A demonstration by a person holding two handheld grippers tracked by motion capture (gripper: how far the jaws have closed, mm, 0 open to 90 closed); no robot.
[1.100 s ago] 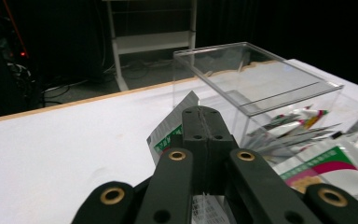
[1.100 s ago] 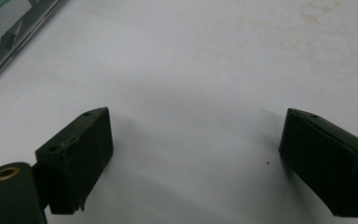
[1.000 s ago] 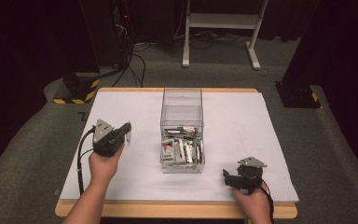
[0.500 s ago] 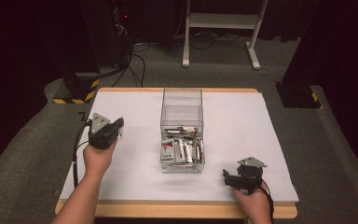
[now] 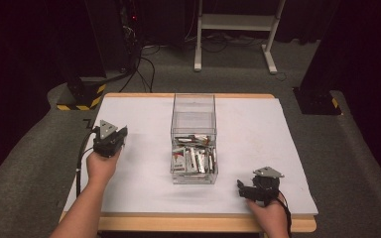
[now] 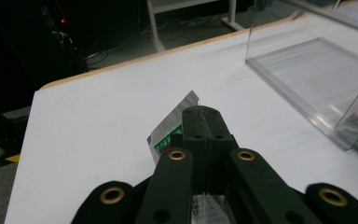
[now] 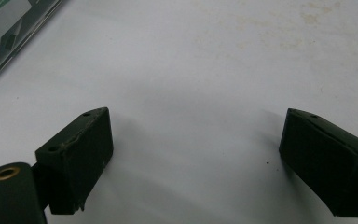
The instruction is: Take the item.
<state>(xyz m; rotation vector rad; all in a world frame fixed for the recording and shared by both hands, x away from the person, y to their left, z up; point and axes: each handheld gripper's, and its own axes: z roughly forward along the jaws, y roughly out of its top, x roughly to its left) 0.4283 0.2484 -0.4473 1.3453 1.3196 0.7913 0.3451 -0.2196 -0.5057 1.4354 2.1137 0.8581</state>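
My left gripper (image 6: 205, 122) is shut on a small silver packet (image 6: 170, 131) with a green label, which sticks out to the left of the closed jaws just above the white table. From above, the left gripper (image 5: 123, 133) sits at the table's left side, left of the clear plastic box (image 5: 193, 97). Several similar packets (image 5: 193, 158) lie in the near end of that box. My right gripper (image 7: 196, 158) stands open over bare table with nothing between its black pads (image 7: 79, 154). In the high view the right gripper (image 5: 240, 187) rests near the front right edge.
The white table top (image 5: 258, 134) ends in a wooden front edge (image 5: 198, 223). A corner of the clear box (image 6: 317, 70) stands to the right of my left jaws. Beyond the table are a dark floor, cables and a white stand (image 5: 235, 29).
My left hand has moved to the left, away from the box, carrying the packet lower toward the table. The right hand has stayed where it was.
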